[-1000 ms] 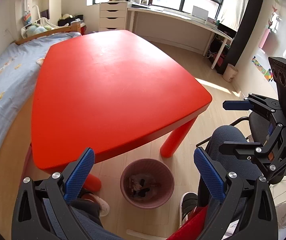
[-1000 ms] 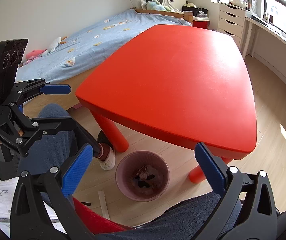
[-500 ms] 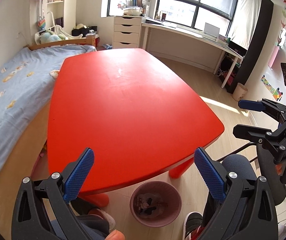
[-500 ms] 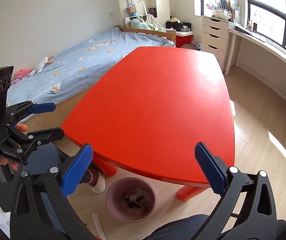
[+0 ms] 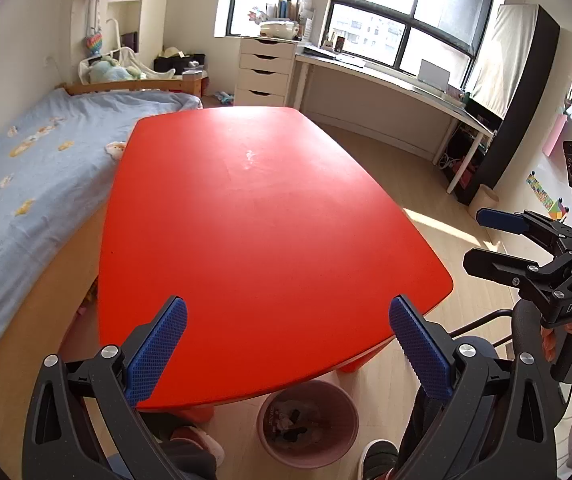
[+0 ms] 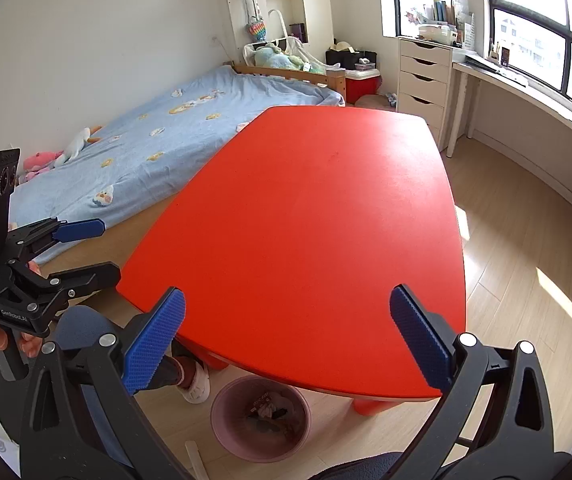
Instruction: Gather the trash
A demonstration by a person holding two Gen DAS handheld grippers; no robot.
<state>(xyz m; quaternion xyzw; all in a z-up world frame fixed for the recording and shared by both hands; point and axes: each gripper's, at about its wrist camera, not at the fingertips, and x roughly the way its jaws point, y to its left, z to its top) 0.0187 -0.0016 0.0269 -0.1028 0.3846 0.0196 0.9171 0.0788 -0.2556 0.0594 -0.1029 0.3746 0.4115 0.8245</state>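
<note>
Both your left gripper (image 5: 288,342) and right gripper (image 6: 288,340) gape wide, holding nothing. The pink bin (image 5: 308,424) with trash sits on the floor directly below them, under the red table's (image 5: 261,216) near edge.

Both cameras look from above, down along the red worktop (image 5: 261,216); both see the bin (image 6: 261,418) below its near edge.

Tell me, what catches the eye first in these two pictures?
A big red table fills the middle of both views, its top bare. Just past its near edge, a pink bin stands on the floor with scraps inside. Both pairs of blue-tipped tongs, left and right, gape wide and hold nothing.
</note>
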